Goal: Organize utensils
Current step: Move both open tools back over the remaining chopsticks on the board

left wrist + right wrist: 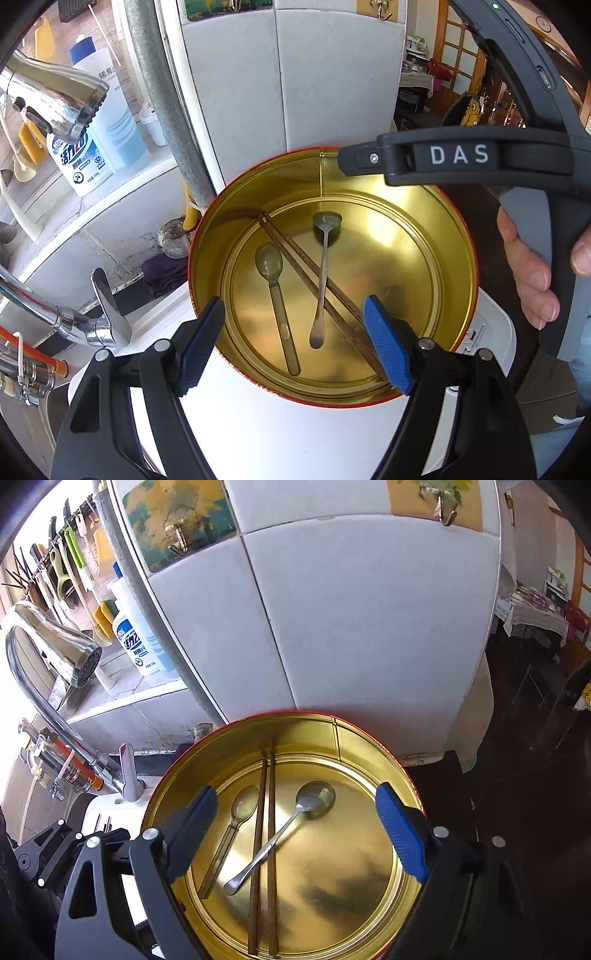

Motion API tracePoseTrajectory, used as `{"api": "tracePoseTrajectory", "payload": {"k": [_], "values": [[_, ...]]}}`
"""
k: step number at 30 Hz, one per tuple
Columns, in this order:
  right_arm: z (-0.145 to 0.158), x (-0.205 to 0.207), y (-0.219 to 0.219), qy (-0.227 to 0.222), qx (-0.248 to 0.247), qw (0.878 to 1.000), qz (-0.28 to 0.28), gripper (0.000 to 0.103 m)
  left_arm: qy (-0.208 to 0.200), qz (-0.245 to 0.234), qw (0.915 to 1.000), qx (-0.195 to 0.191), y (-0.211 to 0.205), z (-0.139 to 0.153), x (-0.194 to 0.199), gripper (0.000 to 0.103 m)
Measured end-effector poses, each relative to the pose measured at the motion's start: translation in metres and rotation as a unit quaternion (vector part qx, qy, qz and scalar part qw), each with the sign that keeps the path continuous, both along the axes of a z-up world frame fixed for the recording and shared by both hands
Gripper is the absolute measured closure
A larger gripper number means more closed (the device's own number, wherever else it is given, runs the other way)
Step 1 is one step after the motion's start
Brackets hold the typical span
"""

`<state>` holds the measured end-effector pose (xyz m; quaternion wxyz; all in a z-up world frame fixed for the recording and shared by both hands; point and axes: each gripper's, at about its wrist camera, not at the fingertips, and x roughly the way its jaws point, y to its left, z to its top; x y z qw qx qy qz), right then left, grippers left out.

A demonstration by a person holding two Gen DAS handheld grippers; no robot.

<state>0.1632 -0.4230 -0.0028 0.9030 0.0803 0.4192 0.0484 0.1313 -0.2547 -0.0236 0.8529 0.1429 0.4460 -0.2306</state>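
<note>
A round gold tin (pixel 454 236) (pixel 369 746) with a red outer rim stands on a white surface. In it lie a clear plastic spoon (pixel 275 288) (pixel 236 823), a metal spoon (pixel 323 273) (pixel 295 819) and a pair of brown chopsticks (pixel 303 266) (pixel 266 849); the metal spoon crosses the chopsticks. My left gripper (pixel 295 343) is open and empty above the tin's near rim. My right gripper (pixel 295 834) is open and empty above the tin; its body also shows in the left wrist view (pixel 458 158).
A chrome faucet head (pixel 59 107) (pixel 62 646) and tap lever (pixel 107 306) (pixel 129 771) stand at the left. Detergent bottles (pixel 92 140) (pixel 136 638) sit on a tiled ledge. A white tiled wall (pixel 332 81) (pixel 369 620) rises behind the tin. Kitchen tools (pixel 62 565) hang upper left.
</note>
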Motion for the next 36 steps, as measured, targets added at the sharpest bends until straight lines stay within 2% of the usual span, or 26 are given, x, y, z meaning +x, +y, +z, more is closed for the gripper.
{"api": "tracePoseTrajectory", "payload": {"k": [7,13,17,24,31,34,36], "values": [[0.026,-0.026,0.009,-0.023,0.025,0.999,-0.002,0.012,-0.018,0.019,0.9993,-0.026,0.025,0.019,-0.02,0.027],[0.053,-0.061,0.041,-0.075,0.048,0.996,0.012,0.009,-0.018,0.057,0.9961,-0.065,0.074,0.033,-0.045,0.026],[0.056,-0.076,0.074,-0.085,0.055,0.994,0.038,0.009,-0.031,0.084,0.9935,-0.07,0.118,0.036,-0.069,0.025],[0.039,-0.087,0.148,-0.065,0.046,0.993,0.091,0.009,-0.038,0.171,0.9818,-0.073,0.216,0.025,-0.108,0.025],[0.007,-0.1,0.222,-0.03,0.022,0.99,0.14,0.009,-0.005,0.265,0.9615,-0.073,0.317,-0.008,-0.135,0.025],[-0.013,-0.104,0.253,-0.01,0.005,0.988,0.155,0.009,0.01,0.285,0.9556,-0.073,0.347,-0.025,-0.145,0.025],[-0.028,-0.106,0.273,0.001,-0.014,0.986,0.163,0.009,0.017,0.285,0.956,-0.068,0.359,-0.036,-0.147,0.025]]}}
